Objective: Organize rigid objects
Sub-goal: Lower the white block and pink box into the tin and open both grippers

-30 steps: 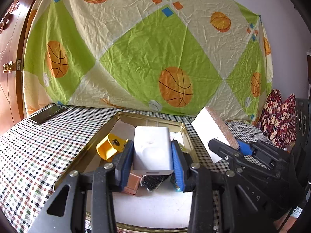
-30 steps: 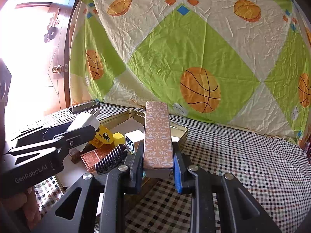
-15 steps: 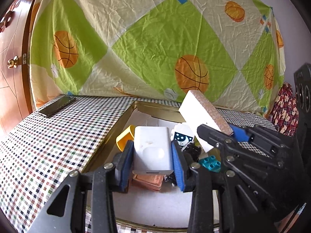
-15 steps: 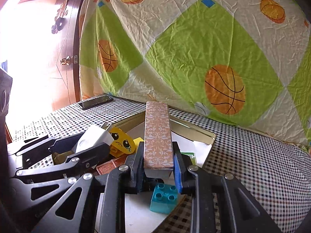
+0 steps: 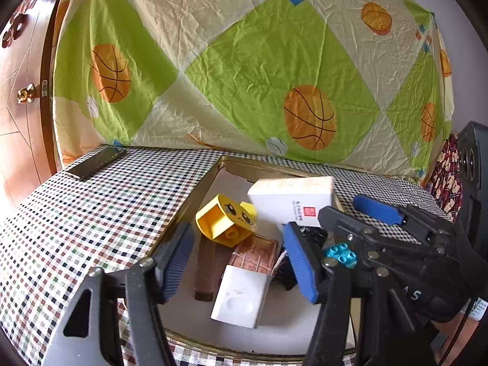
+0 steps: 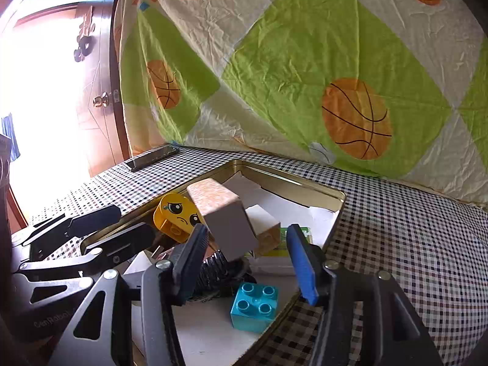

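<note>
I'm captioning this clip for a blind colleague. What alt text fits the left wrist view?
The left hand-held gripper, jaws opening and gripping nothing, hovers over a shallow gold metal tray on a checked tablecloth. In the tray lie a white rectangular charger, a yellow face toy block and a white cardboard box.

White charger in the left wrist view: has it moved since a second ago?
Yes. The white charger has dropped from between the opening left hand-held gripper pads onto the tray floor, beside the brown bar.
</note>
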Tool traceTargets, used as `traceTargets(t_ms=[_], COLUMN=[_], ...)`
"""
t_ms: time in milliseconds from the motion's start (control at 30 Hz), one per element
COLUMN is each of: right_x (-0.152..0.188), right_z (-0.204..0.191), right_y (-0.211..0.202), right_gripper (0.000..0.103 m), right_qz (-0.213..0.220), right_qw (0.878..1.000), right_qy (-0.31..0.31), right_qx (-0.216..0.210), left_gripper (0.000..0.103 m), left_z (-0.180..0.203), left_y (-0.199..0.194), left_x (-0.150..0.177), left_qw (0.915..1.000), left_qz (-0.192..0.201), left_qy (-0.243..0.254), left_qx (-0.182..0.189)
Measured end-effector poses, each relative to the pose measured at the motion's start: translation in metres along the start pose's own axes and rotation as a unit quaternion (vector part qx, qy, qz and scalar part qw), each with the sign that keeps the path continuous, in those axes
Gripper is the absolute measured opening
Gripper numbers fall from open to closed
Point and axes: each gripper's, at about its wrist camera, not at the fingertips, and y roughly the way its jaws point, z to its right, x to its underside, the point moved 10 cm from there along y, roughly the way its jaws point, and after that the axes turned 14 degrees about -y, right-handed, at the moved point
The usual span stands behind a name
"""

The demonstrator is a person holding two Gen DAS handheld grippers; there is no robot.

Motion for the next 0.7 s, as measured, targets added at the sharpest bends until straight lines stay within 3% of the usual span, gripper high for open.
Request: traceTargets(t_ms=[133, 233, 333, 700], right_x=[0.001, 0.001, 0.000, -0.024], right_z=[0.007, 0.012, 0.016, 0.014], right_y=[-0.010, -0.017, -0.025, -0.061], right_gripper=[0.065, 0.067, 0.075, 0.080], right_qz=[0.012, 0.020, 0.028, 0.065], right_qw=[1.000, 0.999, 0.999, 0.997], right_qy=[0.008, 0.014, 0.018, 0.006], right_qx=[0.012, 0.021, 0.026, 0.041], left_gripper=[0.082, 0.101, 0.102, 0.102], left_z=[0.001, -0.001, -0.002, -0.006], left_y=[-0.003, -0.009, -0.016, -0.039], left_x=[-0.002, -0.008, -0.013, -0.023], left_qw=[0.9999, 0.9992, 0.9988, 0.9982], left_qz=[0.011, 0.028, 0.037, 0.047], left_qy=[0.005, 0.009, 0.009, -0.005], left_qx=[-0.008, -0.025, -0.030, -0.036])
